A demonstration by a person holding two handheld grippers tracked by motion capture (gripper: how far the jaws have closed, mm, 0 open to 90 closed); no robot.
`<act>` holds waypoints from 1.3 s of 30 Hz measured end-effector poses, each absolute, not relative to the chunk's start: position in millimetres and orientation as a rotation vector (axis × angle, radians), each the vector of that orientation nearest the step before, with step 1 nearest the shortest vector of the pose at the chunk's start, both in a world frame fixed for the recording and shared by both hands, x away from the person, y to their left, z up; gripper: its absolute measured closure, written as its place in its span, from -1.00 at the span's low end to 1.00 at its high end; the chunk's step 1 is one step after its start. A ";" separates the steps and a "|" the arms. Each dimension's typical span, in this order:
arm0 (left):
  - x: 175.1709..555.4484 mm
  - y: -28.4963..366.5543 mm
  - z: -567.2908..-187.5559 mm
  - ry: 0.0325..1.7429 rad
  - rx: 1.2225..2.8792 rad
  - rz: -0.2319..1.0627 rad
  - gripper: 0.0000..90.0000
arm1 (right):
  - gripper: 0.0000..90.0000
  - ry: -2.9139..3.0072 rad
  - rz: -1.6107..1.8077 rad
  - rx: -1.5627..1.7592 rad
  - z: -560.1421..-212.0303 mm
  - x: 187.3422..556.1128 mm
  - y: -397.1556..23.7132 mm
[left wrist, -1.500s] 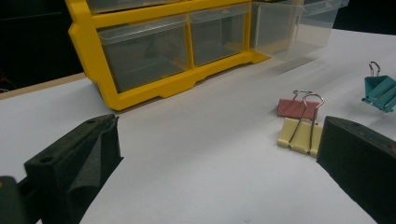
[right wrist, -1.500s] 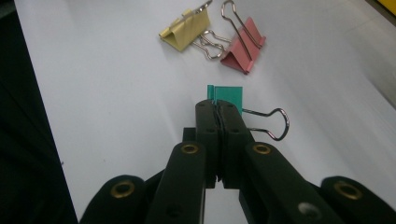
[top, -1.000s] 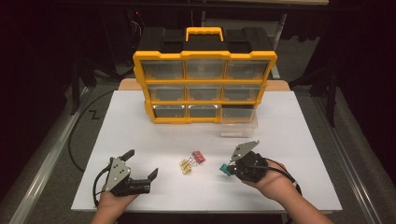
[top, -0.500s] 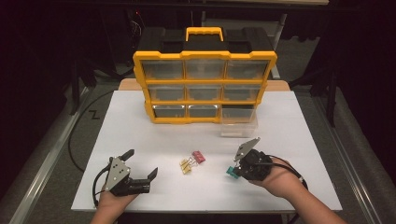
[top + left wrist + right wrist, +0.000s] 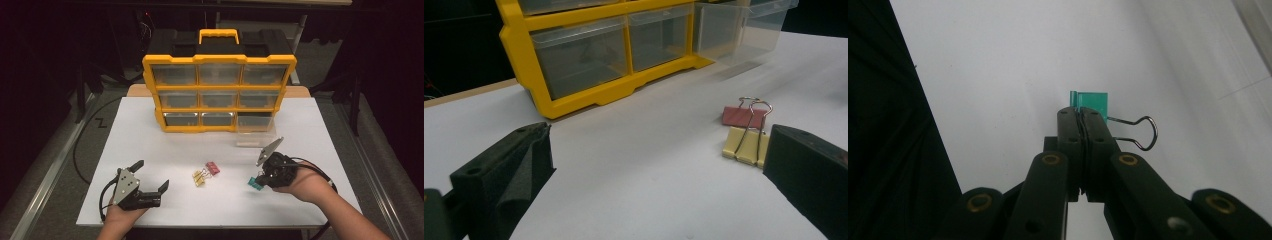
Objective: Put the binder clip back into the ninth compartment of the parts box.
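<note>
- Right gripper [image 5: 260, 179], near the front right of the white surface [image 5: 150, 145]: its jaws are clenching on a green binder clip [image 5: 255, 183], and a hand is holding it from the lower right.
- In the right gripper view the two jaws are pressing together at the tips of the right gripper [image 5: 1081, 114]; the green binder clip [image 5: 1093, 102] is sticking out just beyond them, with its wire handles looping off to one side.
- Whether the green clip is touching the surface or hanging just above it cannot be told.
- Left gripper [image 5: 150, 176], at the front left of the surface: it is resting released, jaws standing wide apart with nothing between them, and pointing toward the middle.
- In the left gripper view the two black jaws are framing bare surface [image 5: 634, 190].
- Yellow binder clip [image 5: 201, 178] and pink binder clip [image 5: 212, 167]: they are lying side by side, touching or nearly so, on the surface between the two grippers; the left gripper view is showing the yellow binder clip [image 5: 746, 145] nearer and the pink binder clip [image 5: 744, 116] just behind it.
- Yellow drawer organiser [image 5: 219, 92]: it is standing upright at the back of the surface, with three rows of clear drawers.
- Bottom-right clear drawer [image 5: 256, 127]: it is sitting pulled out in front of the organiser.
</note>
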State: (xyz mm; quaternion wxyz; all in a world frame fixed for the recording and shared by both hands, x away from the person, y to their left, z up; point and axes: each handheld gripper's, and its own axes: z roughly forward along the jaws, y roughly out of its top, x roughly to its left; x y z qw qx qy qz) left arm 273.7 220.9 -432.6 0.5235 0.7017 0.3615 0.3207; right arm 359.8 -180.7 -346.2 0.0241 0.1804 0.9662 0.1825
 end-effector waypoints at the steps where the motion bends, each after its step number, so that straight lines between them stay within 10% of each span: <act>1: 273.8 220.8 -432.6 0.866 1.680 0.767 -0.99 | 1.00 2.990 0.565 0.553 -344.9 361.2 -181.7; 39: 273.8 219.4 -433.2 0.868 1.689 0.752 -0.98 | 1.00 3.014 0.534 0.539 -295.3 398.1 -176.7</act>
